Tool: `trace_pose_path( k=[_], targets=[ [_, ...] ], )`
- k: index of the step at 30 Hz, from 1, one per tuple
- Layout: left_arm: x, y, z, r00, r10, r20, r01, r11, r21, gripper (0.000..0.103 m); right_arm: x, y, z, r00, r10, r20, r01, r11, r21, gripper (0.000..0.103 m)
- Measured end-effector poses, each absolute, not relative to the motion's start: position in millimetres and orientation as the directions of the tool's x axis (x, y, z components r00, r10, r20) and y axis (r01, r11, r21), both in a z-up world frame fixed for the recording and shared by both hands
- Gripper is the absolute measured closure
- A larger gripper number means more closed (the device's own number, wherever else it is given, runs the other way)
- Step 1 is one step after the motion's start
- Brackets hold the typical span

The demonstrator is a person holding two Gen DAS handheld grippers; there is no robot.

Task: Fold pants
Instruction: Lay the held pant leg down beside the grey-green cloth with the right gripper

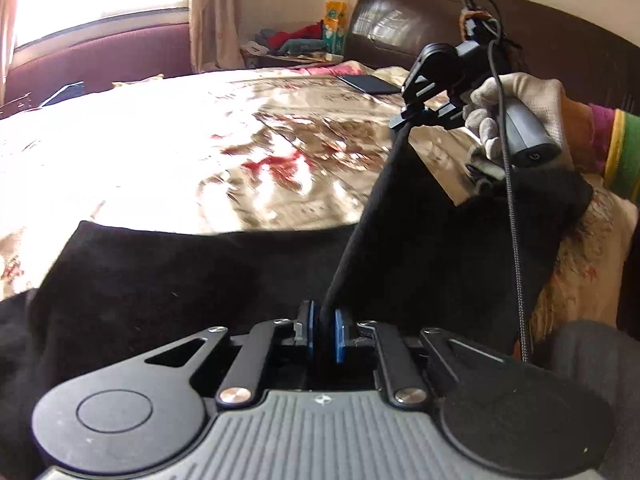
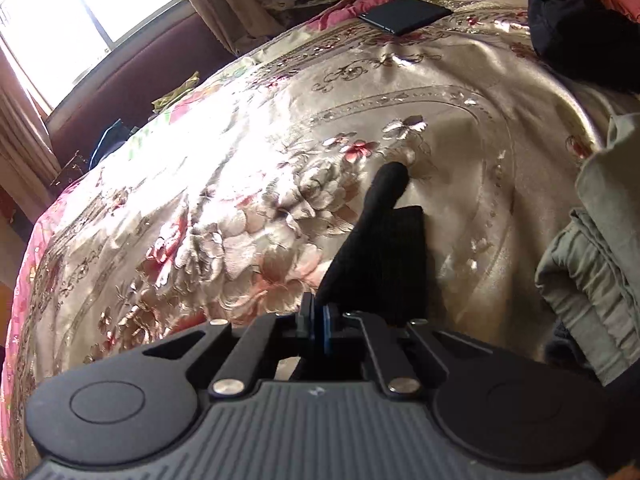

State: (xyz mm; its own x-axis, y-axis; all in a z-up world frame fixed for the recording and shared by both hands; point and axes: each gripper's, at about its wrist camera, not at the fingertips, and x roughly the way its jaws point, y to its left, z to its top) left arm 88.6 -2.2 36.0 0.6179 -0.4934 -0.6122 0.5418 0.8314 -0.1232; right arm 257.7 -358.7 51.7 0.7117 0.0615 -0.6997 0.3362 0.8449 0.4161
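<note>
Lift stage. Left tool (image 1: 323,330) and right tool (image 1: 404,118) each pinched an edge of the black knit pants (image 1: 192,280), raised over the floral satin bedspread (image 1: 180,152). Next, likely: carry toward twelve o'clock, keeping the edges taut.

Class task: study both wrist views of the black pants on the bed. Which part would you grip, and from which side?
Grip the black pants along one edge, coming from above the bed. The left gripper and right gripper each pinch that edge, which runs taut between them while the rest drapes flat.
</note>
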Motion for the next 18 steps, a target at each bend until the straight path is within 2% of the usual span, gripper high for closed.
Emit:
trace_pose_path(
  k=[1,6,8,10,12,14,15,18],
  targets=[
    [93.4,5.5,47.2,0.651,-0.469,-0.597,0.517,0.85,-0.104,0.084,262.6,-353.3,65.1,0.739,0.094,-0.667,0.305,0.837,0.455,0.099],
    [82.8,39.3,114.5,0.81,-0.367,-0.457,0.42,0.907,0.015,0.084,243.4,-326.2,154.3,0.862,0.264,-0.433,0.045,0.811,0.583,0.099],
    [66.4,36.3,126.0,0.837,-0.351,-0.42,0.416,0.906,0.073,0.084,210.8,-329.2,176.8,0.892,0.296,-0.342,-0.032,0.796,0.604,0.099],
    [49.8,27.5,122.2,0.824,-0.383,-0.419,0.452,0.889,0.076,0.084,172.9,-340.7,179.6,0.909,0.292,-0.298,-0.05,0.785,0.618,0.099],
    [38.5,6.3,102.1,0.773,-0.431,-0.465,0.512,0.857,0.057,0.084,127.9,-364.9,160.7,0.921,0.235,-0.309,0.013,0.777,0.63,0.099],
    [34.2,-21.3,69.9,0.7,-0.463,-0.544,0.571,0.82,0.036,0.084,92.8,-392.8,126.0,0.92,0.136,-0.368,0.139,0.763,0.631,0.099],
    [33.6,-35.6,51.0,0.652,-0.476,-0.59,0.603,0.797,0.024,0.084,82.0,-406.8,105.9,0.908,0.09,-0.408,0.209,0.747,0.632,0.099],
    [29.8,-73.6,8.9,0.562,-0.457,-0.69,0.67,0.74,0.056,0.083,62.4,-459.4,23.8,0.792,-0.038,-0.61,0.471,0.675,0.569,0.099]
  ],
)
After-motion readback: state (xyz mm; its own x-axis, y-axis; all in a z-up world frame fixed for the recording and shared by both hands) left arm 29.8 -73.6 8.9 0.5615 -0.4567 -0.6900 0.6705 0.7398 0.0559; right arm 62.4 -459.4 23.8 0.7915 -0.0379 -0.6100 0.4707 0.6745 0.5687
